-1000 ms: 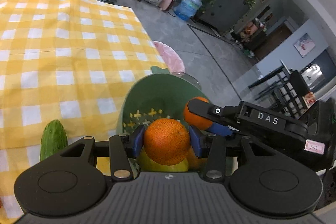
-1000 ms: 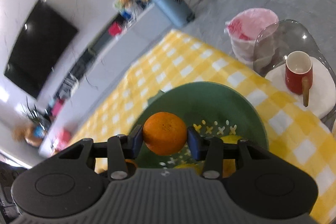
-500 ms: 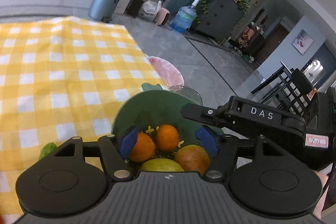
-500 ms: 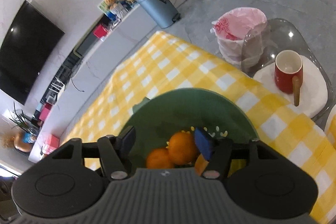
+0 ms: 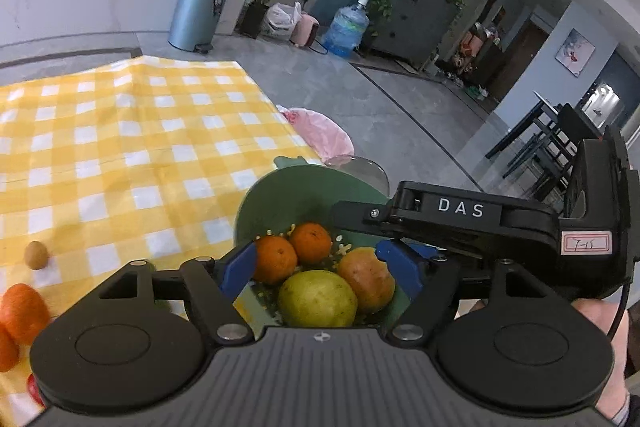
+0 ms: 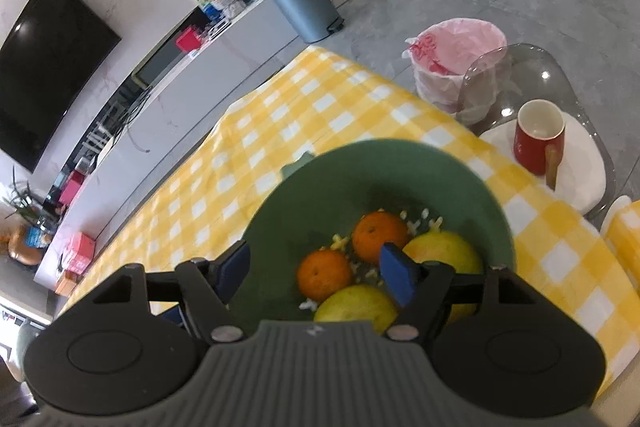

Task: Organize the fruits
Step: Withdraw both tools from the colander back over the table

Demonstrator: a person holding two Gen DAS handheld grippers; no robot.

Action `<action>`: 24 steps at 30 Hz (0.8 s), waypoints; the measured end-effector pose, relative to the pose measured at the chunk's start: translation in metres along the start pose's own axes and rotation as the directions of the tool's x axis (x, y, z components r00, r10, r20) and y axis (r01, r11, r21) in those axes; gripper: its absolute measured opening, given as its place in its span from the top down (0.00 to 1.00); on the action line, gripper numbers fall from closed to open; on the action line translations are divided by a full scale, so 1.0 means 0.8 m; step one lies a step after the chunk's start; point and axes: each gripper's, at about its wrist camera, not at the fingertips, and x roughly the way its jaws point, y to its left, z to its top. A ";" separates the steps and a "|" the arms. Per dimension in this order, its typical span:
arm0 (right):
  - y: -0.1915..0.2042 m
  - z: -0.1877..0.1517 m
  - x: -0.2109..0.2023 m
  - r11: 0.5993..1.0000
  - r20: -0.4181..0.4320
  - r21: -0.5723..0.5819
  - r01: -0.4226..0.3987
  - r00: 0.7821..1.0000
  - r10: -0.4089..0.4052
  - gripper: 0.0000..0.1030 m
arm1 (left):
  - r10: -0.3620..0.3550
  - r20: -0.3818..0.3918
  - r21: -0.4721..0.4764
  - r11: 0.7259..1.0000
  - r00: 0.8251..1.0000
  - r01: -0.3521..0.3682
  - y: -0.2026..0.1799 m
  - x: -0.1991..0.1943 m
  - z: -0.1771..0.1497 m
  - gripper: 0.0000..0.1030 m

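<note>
the fruits sit in a green bowl (image 6: 360, 163) on a yellow-and-white checked tablecloth (image 5: 120, 147): two oranges side by side, one (image 6: 325, 275) nearer the left gripper's side and one (image 6: 380, 235) just beyond it, with a yellow-green pear-like fruit (image 5: 317, 299) and a reddish-yellow fruit (image 5: 366, 279) touching them. the left gripper (image 5: 320, 273) hangs over the bowl's near edge, its blue-padded jaws opening, released and pressing on nothing; the fruits lie lower, in the bowl. the right gripper (image 6: 316, 277) hangs over the same bowl, jaws likewise opening, empty, its pads clear of the oranges below. in the left wrist view the right gripper's black body crosses over the bowl's right rim. out on the cloth, well apart from the bowl, lie a kiwi (image 5: 36, 255) and another orange (image 5: 24, 313). a red mug (image 6: 538, 135) stands on a white surface beside the table.
</note>
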 end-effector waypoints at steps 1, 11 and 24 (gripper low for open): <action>0.002 -0.003 -0.003 1.000 0.000 -0.005 0.003 1.000 -0.003 0.32 | 0.004 0.000 -0.001 1.000 1.000 -0.004 0.001 -0.003 -0.002 0.16; 0.041 -0.023 -0.036 0.994 0.028 -0.088 0.060 0.998 -0.058 0.32 | 0.013 -0.003 -0.033 0.999 1.000 -0.013 0.016 -0.042 -0.015 0.19; 0.147 -0.067 -0.061 0.969 0.032 -0.239 0.068 0.998 -0.062 0.33 | 0.113 0.001 -0.037 0.993 0.994 -0.113 0.046 -0.112 -0.029 0.19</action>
